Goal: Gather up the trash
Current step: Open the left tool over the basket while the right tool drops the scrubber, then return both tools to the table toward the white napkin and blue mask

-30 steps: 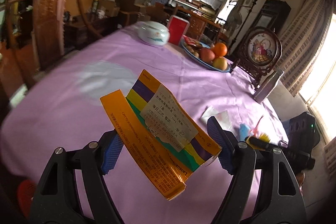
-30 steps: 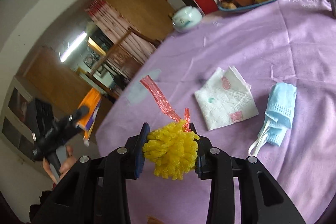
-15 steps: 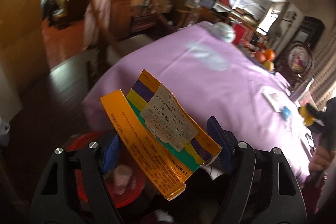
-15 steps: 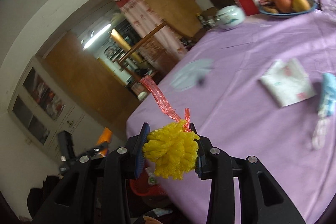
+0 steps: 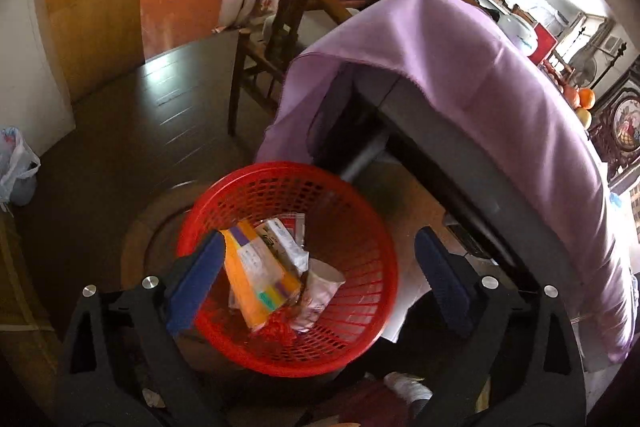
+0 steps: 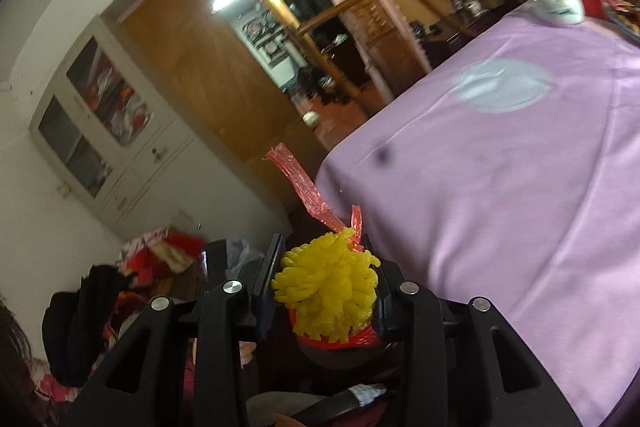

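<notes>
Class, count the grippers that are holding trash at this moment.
1. The right gripper grips the yellow foam net. The left gripper is opening above the red basket, nothing between its fingers.

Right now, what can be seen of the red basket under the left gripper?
The red basket is round, of plastic lattice as it looks, with a solid rim. It stands upright on the dark floor beside the table's draped corner. Inside lie an orange box with purple and green stripes, crumpled wrappers and something red and stringy. The left gripper hangs above, jaws opening, nothing between them.
</notes>
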Demonstrator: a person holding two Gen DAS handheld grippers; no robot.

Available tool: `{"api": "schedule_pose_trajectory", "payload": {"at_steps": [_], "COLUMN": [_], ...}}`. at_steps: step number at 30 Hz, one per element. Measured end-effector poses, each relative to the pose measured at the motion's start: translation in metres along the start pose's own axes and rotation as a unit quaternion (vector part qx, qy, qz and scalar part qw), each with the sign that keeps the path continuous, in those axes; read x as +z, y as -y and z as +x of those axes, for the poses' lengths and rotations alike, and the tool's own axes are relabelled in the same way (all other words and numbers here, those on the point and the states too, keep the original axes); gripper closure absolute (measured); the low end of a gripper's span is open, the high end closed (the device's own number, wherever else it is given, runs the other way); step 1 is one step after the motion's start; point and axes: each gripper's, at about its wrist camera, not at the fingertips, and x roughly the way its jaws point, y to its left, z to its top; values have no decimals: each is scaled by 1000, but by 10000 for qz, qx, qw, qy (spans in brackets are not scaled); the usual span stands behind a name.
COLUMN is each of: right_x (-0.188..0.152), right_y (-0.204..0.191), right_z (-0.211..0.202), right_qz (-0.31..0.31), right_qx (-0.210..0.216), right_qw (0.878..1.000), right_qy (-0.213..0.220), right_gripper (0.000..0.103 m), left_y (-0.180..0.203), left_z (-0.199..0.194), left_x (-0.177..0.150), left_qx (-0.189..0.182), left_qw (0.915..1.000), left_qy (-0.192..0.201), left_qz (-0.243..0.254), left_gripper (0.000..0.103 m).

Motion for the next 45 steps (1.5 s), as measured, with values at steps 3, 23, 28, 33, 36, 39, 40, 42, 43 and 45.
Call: {"api": "schedule_pose_trajectory", "payload": {"at_steps": [3, 23, 28, 33, 36, 39, 40, 42, 43, 45], "right_x": [-6, -33, -36, -34, -34, -33, -33, -33, -32, -31], "right_y": [-13, -51, -47, -47, -49, -51, -52, -51, -51, -51], "right_z": [29, 228, 243, 234, 222, 200, 192, 172, 160, 140], "right_qz": [-59, -585, -481, -394, -407, -443, -446, -434, -418, -391], "right_qx": [57, -615, -636, -607, -586, -596, -595, -576, -575, -586], "right_qw": [9996, 9828, 9814, 9830, 9849, 9875, 9883, 9905, 9918, 9936], "right_qy": [-268, -1640, -1747, -1687, -1574, -1392, -1332, -1174, -1065, -887], "right_gripper": [66, 50, 47, 42, 42, 41, 41, 40, 40, 39], "left_y": [-14, -112, -122, -120, -110, -93, -85, -65, -54, -28], "left_z": [-5, -15, -11, -17, -24, -34, -38, -48, -52, -63], "left_x": [0, -9, -13, -12, -7, -1, 1, 5, 7, 10], "left_qx": [220, 942, 882, 918, 861, 810, 798, 777, 782, 828], "left_qw": [9996, 9902, 9899, 9892, 9899, 9912, 9915, 9919, 9917, 9901], "left_qy": [144, 438, 397, 458, 554, 695, 746, 882, 951, 1129], "left_qz": [-93, -936, -1041, -1043, -979, -785, -707, -481, -358, -68], "left_gripper": [10, 9, 9, 9, 9, 9, 9, 9, 8, 7]}}
